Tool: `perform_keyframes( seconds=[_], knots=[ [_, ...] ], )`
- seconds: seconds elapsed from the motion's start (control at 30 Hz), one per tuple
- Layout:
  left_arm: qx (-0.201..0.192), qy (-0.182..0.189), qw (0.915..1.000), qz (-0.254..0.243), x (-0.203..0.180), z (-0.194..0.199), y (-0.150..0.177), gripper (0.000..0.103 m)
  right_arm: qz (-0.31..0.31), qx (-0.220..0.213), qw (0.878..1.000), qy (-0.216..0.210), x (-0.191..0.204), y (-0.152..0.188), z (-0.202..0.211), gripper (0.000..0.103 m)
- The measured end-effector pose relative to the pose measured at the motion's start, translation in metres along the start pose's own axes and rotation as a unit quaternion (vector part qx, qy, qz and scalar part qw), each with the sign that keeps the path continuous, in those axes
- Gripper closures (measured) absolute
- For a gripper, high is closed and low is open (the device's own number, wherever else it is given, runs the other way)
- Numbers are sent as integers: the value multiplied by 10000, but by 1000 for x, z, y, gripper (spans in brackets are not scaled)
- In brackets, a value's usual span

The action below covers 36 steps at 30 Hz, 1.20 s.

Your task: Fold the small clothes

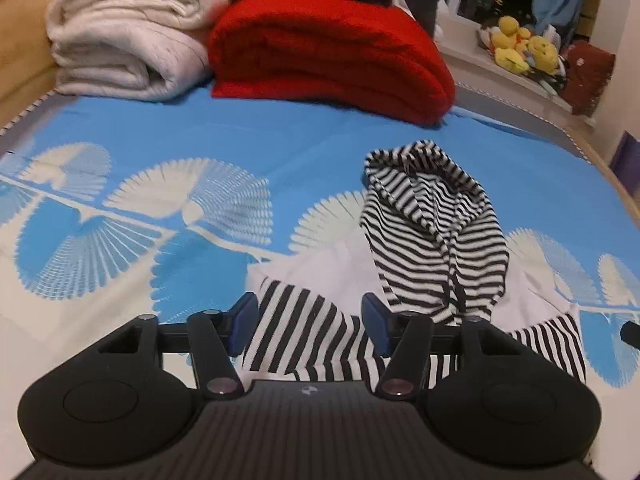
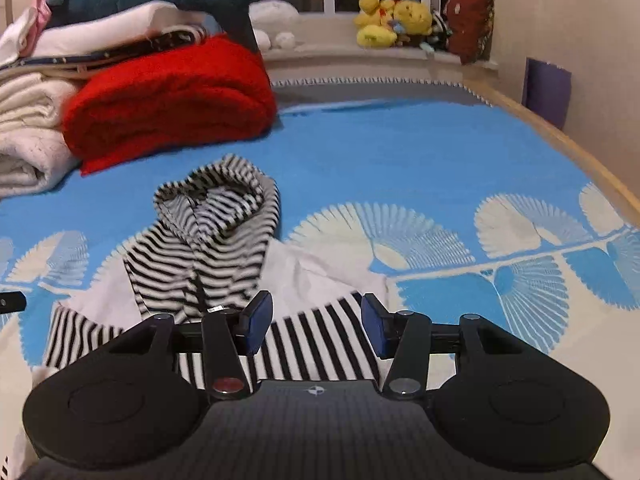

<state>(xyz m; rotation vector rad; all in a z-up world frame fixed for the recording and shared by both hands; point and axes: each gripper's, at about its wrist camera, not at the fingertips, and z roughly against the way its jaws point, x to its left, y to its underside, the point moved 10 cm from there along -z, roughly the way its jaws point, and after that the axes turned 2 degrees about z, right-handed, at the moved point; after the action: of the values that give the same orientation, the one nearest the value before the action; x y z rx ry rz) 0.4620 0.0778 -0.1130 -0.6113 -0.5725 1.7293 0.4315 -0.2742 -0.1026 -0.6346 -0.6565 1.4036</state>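
A small white hooded top with black-and-white striped hood (image 1: pixel 432 216) and striped sleeves lies on the blue patterned bed cover (image 1: pixel 240 136). Its hood points away from me. My left gripper (image 1: pixel 308 324) is open, low over the left striped sleeve (image 1: pixel 296 336), fingers either side of it. In the right wrist view the same hooded top (image 2: pixel 216 232) lies ahead and to the left. My right gripper (image 2: pixel 316 324) is open over the right striped sleeve (image 2: pixel 316 340). The near parts of both sleeves are hidden under the gripper bodies.
A folded red blanket (image 1: pixel 328 56) and folded white blankets (image 1: pixel 124 36) are stacked at the far left of the bed. Yellow plush toys (image 2: pixel 392 20) sit on the window sill. The bed's wooden edge (image 2: pixel 560 136) runs along the right.
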Motion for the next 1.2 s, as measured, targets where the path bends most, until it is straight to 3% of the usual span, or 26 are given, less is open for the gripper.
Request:
perform_keyframes(
  seconds=[0.1, 0.17, 0.2, 0.23, 0.33, 0.43, 0.57, 0.93, 1.03, 1.07, 1.1, 1.13, 1.2],
  knots=[
    [-37, -6, 9999, -98, 10, -7, 2, 58, -46, 137, 9999, -60, -9, 1, 0, 53],
    [7, 67, 10000, 18, 13, -11, 4, 72, -54, 137, 9999, -55, -15, -2, 1, 53],
    [15, 101, 9999, 15, 12, -13, 4, 82, -70, 140, 9999, -47, -18, -3, 1, 58],
    [-12, 137, 9999, -26, 10, -13, 3, 85, -118, 131, 9998, -45, -21, -5, 1, 69],
    [-103, 224, 9994, -256, 0, -13, 0, 90, -422, 39, 9991, 71, -34, -12, 3, 78],
    [-101, 258, 9988, -395, -11, -26, -11, 90, -480, 83, 9988, 88, -43, -13, 2, 78],
    [-96, 378, 9984, -398, -32, -61, -49, 90, -533, 209, 9983, 89, -56, -12, 1, 78],
    [59, 652, 9977, -149, -85, -229, -174, 90, -972, 397, 9928, 574, -118, 1, -3, 78],
    [182, 739, 9971, 51, -96, -275, -197, 83, -1099, 455, 9912, 572, -126, 4, -6, 78],
    [214, 669, 9975, 71, -98, -289, -203, 78, -1095, 460, 9913, 559, -127, 5, -7, 78],
    [292, 606, 9977, 64, -100, -301, -205, 62, -1065, 469, 9916, 558, -127, 5, -8, 78],
    [427, 593, 9973, 51, -103, -313, -205, 57, -1041, 475, 9918, 566, -127, 6, -9, 78],
    [638, 649, 9958, -75, -113, -334, -205, 56, -1079, 529, 9908, 623, -129, 8, -15, 78]
  ],
)
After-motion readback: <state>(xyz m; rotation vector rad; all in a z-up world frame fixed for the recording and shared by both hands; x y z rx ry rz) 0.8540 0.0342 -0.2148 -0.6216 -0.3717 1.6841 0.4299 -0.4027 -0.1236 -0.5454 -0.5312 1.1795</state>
